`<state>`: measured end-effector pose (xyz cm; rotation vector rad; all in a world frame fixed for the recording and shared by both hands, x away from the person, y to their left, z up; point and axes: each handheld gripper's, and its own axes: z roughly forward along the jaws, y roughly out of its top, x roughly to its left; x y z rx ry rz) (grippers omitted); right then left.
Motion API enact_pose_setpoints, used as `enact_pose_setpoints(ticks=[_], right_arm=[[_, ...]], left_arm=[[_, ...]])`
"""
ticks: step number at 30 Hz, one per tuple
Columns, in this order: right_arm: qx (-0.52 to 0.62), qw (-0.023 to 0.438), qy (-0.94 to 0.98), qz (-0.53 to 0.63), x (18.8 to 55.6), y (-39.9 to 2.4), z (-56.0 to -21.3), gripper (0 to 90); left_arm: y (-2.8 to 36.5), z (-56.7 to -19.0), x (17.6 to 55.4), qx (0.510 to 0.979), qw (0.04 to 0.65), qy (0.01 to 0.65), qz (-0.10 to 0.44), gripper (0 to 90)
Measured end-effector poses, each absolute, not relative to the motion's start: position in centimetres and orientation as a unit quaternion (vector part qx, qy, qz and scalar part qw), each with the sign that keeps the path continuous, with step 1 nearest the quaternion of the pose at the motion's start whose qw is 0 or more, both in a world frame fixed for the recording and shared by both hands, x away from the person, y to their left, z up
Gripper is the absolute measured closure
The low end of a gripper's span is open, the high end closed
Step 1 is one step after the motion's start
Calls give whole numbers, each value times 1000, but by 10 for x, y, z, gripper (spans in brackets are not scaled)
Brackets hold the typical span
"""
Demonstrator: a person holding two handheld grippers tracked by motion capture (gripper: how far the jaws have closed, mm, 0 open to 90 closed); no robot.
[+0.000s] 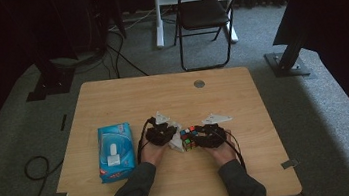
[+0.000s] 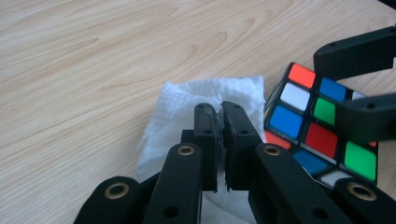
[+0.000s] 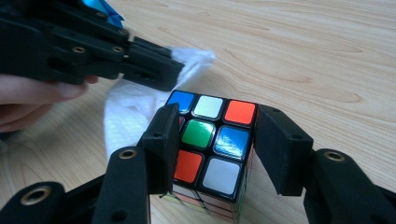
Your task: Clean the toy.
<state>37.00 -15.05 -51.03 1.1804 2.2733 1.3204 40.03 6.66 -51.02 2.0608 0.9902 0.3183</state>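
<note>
**Cube held, wipe pinched**

At the table's [image 1: 111, 93] middle, the right gripper [image 3: 212, 140] clamps a Rubik's cube [image 3: 212, 135] by its sides. Just beside it, the left gripper [image 2: 218, 116] is closed on a white wet wipe [image 2: 187, 100]. A blue wipes pack [image 1: 116, 152] lies farther left.

A light wooden counter [image 1: 112, 98] with rounded corners fills the middle of the high view, standing on grey carpet. A small round grey cap [image 1: 199, 83] sits in its top toward the upper right of centre. At the lower left of the counter lies a flat blue plastic pack of wet wipes [image 1: 116, 151] with a white flap on its face. Just right of centre lies a crumpled white paper tissue [image 2: 173, 107], and directly beside it, touching its edge, stands a multicoloured puzzle cube [image 3: 210, 140] on the wood.
</note>
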Motion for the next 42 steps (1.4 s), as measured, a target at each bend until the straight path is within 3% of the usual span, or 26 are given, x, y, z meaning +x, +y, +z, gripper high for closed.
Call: enact_pose_setpoints(ticks=[23,42], right_arm=[[405,137,790,439,371,-153,-507,459],[433,143,776,437,374,-159,-506,527]], left_arm=[[67,-511,387,825,409,375,106,861],[65,-512,357,827,421,362,87,861]])
